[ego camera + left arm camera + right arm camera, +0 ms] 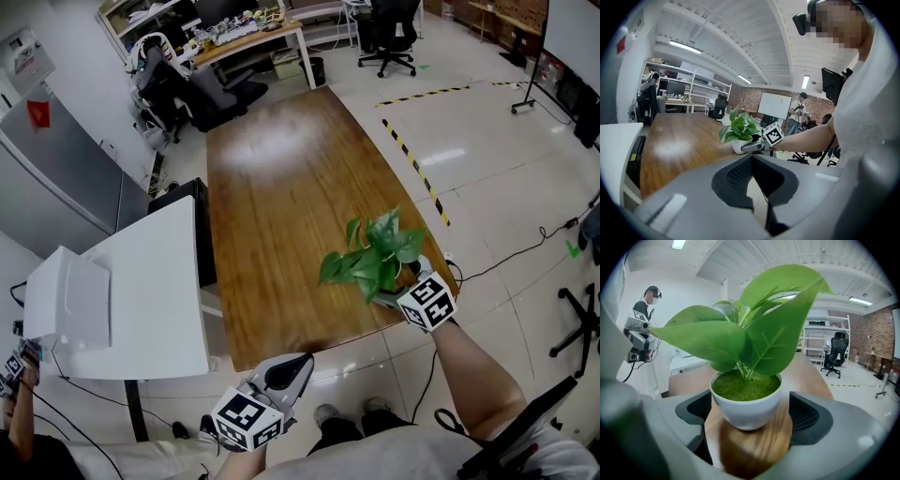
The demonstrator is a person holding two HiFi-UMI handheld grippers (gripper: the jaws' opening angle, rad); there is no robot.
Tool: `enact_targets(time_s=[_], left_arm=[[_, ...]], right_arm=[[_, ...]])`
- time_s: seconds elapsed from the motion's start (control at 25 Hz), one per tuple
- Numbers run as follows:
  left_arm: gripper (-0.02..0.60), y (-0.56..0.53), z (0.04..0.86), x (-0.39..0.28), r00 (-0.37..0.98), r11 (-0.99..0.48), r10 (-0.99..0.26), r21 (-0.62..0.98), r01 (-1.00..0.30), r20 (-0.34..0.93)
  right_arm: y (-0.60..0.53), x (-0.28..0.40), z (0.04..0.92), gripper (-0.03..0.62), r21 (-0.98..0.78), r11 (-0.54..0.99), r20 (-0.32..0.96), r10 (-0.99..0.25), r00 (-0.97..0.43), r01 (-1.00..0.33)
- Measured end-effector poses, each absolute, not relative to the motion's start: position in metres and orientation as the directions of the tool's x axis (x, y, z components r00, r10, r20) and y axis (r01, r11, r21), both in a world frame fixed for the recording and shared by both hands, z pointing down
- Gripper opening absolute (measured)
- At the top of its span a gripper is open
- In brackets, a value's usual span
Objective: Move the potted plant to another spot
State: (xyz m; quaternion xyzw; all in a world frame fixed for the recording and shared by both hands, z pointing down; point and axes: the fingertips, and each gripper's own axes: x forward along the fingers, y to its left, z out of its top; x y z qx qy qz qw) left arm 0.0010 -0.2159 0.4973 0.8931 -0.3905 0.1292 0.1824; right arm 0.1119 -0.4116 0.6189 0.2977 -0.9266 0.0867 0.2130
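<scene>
The right tool (pixel 401 284) reaches forward on a bare, extended forearm (pixel 469 366), tilted slightly downward. Its jaws stand wide apart on either side of the potted plant (pixel 373 255), and the pads seem clear of it. The left tool (pixel 300 364) is held low near the body, jaws together.

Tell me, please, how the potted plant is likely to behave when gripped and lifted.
The white pot looks glazed and tapers downward, so it may slip. Broad leaves spread wider than the small pot, so it probably tips easily. The leaves would likely flop.
</scene>
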Motion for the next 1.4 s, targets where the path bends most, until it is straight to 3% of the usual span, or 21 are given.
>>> enact_targets(time_s=[0.16,0.36,0.68,0.8,1.04,1.4], left_arm=[[-0.015,-0.210,0.499,0.005,0.651,-0.614,-0.657,0.231,-0.755,0.381],[-0.014,-0.206,0.492,0.022,0.657,-0.599,-0.672,0.272,-0.753,0.340],[-0.009,-0.194,0.481,0.050,0.669,-0.619,-0.681,0.254,-0.743,0.296],[-0.009,-0.191,0.471,0.055,0.669,-0.623,-0.691,0.245,-0.743,0.273],[-0.009,-0.172,0.441,0.064,0.682,-0.654,-0.700,0.194,-0.731,0.211],[-0.009,-0.100,0.415,0.052,0.704,-0.687,-0.696,0.155,-0.710,0.141]], right_arm=[[-0.403,0.122,0.611,0.505,-0.048,0.811,0.446,-0.505,-0.739,-0.583],[-0.381,0.133,0.591,0.414,-0.046,0.838,0.422,-0.476,-0.771,-0.543],[-0.307,0.137,0.524,0.101,-0.094,0.909,0.294,-0.364,-0.884,-0.406],[-0.281,0.122,0.497,0.053,-0.088,0.936,0.251,-0.309,-0.917,-0.339],[-0.224,0.112,0.460,0.006,-0.079,0.969,0.209,-0.215,-0.954,-0.235],[-0.108,0.087,0.414,0.005,-0.069,0.978,0.138,-0.184,-0.973,-0.195]])
